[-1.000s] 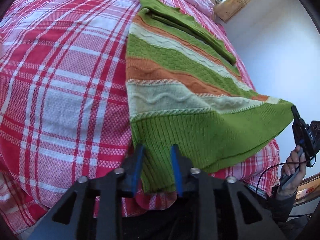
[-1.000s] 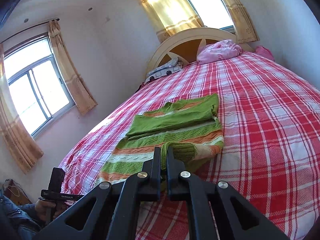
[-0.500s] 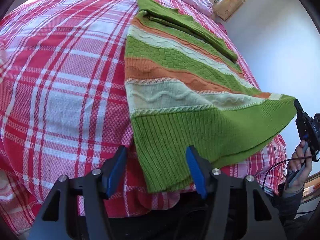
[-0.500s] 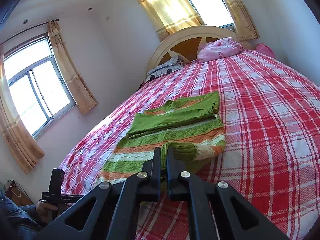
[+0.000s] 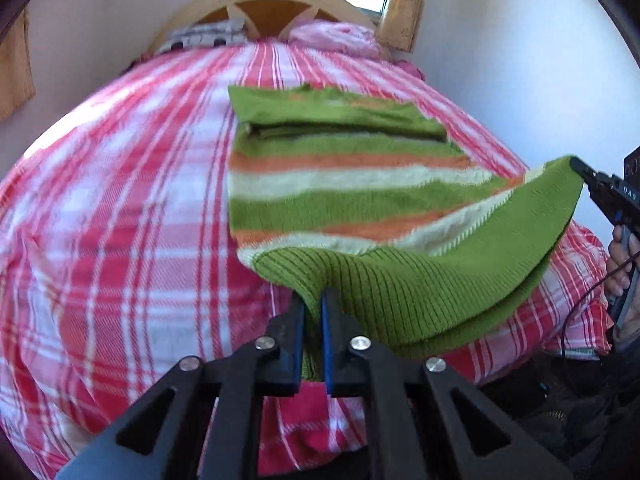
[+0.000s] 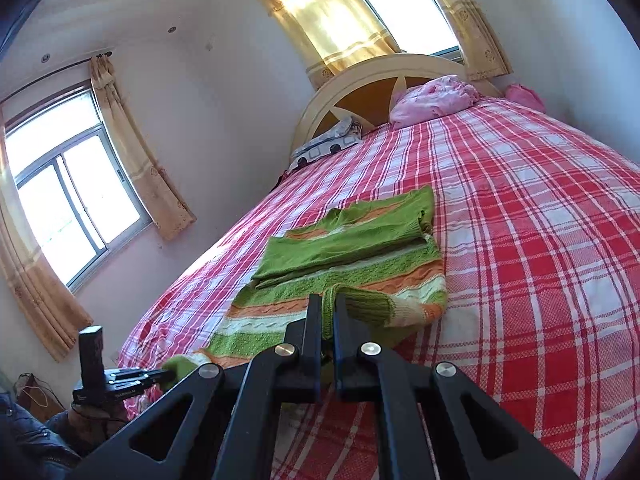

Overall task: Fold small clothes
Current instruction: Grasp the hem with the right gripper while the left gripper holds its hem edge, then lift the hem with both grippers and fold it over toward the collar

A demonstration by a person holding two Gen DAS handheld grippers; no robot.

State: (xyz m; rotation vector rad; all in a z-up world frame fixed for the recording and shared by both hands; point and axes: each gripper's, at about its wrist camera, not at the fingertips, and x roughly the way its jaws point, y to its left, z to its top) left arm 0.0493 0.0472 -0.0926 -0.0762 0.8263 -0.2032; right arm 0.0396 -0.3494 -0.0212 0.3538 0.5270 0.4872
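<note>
**Bed edge: sweater hem lifted at both corners**

Red plaid bed [image 6: 540, 240] lies open to either side of the striped sweater [image 5: 340, 192], its hem at the near edge. Left claw [image 5: 313, 300], apart half a second ago, has now clamped shut on the ribbed hem and raised it. Right claw [image 6: 328, 312] stays pinched shut on the other corner.

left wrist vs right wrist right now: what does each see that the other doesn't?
Left wrist only: the left tool shut on the sweater's ribbed hem, and a hand holding the right one.
Right wrist only: the right tool shut on the hem's other corner, a side window.
Both: the sweater, plaid bedspread, headboard, pink pillow.
</note>
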